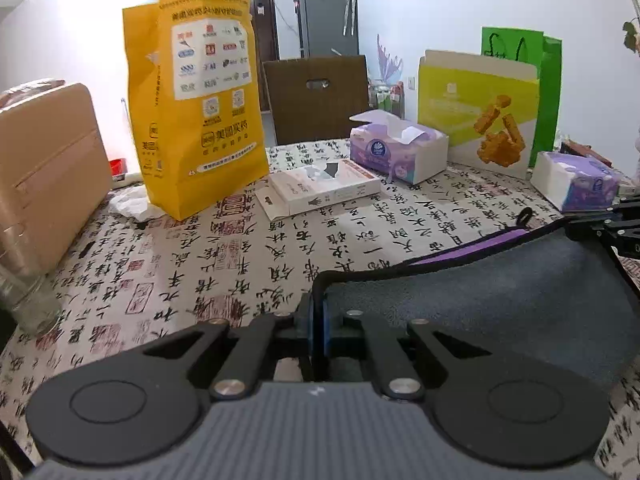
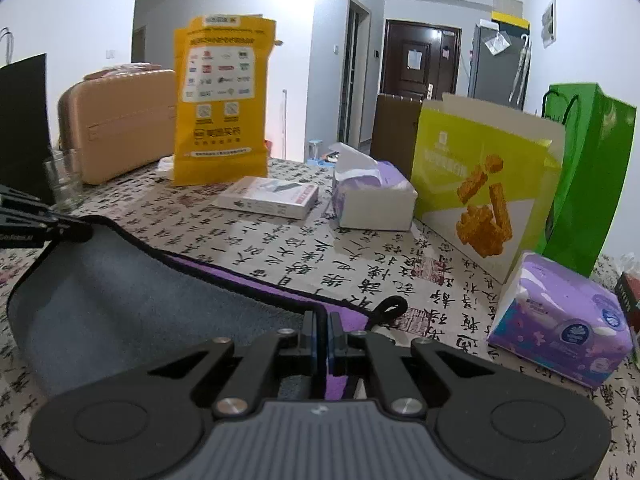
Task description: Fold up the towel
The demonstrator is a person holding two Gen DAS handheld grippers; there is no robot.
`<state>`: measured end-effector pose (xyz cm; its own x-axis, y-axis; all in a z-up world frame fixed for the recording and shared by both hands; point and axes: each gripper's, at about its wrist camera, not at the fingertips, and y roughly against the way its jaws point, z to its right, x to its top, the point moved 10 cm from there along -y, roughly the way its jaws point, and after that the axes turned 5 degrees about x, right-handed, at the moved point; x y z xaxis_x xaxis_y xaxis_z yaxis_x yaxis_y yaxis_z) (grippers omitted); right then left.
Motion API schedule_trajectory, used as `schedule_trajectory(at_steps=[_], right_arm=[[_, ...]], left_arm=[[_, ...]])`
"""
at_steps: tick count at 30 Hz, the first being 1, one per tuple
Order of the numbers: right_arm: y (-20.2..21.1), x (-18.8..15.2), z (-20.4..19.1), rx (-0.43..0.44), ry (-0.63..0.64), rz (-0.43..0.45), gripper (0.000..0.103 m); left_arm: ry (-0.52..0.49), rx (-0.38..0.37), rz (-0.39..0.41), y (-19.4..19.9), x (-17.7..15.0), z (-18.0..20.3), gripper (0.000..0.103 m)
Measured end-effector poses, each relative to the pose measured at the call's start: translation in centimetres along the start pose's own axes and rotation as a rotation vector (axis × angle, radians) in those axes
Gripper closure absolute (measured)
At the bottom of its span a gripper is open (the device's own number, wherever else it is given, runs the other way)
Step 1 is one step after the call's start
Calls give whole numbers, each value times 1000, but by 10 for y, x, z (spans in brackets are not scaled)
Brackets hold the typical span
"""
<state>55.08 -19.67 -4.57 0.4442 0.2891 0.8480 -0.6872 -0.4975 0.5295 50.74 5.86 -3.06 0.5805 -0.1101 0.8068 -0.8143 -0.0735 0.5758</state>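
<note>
Now both my left tongs (image 1: 320, 320) and right tongs (image 2: 322, 332) clamp towel (image 1: 500, 296) corners, mid-fold; next, I carry them across.

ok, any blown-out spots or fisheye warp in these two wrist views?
Left wrist view: wall behind the yellow bag clips to white at upper left; black corners vignette. Right wrist view: bright ceiling glare above the yellow bag, door frames bow. Towel and tablecloth print stay sharp in both.

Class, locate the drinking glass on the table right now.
The glass stands at the left side of the right wrist view, just before the tan suitcase, left of the yellow bag.
</note>
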Motion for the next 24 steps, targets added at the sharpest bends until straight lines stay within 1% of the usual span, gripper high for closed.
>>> schedule_trajectory(at_steps=[5,10,16,18,20,21,22,23,24], right_arm=[[-20,-2,13,-5,-23,-28,98],[-37,-3,24,-1,-46,-52,98],[-53,-5,33,0,-58,-77,98],[-58,-7,34,2,-61,-95,98],[-61,-9,35,-4,-67,-104,95],[-62,-10,36,-5,-71,-105,91],[-61,-10,37,-4,-79,-102,91],[-61,-10,38,-5,-88,-98,90],[-60,-9,39,-4,-95,-94,87]], left_arm=[[-25,-9,-6,-21,12,4,98],[-28,-14,-18,-40,18,5,98],[-22,-14,-48,-63,18,5,98],[-11,-8,-70,-71,15,4,96],[-3,-4,-82,-76,13,1,96],[3,-6,-88,-78,12,0,92],[13,-9,-96,-79,11,-2,87],[29,-16,-110,-81,10,-4,64],[49,-19,-114,-81,10,-7,43]])
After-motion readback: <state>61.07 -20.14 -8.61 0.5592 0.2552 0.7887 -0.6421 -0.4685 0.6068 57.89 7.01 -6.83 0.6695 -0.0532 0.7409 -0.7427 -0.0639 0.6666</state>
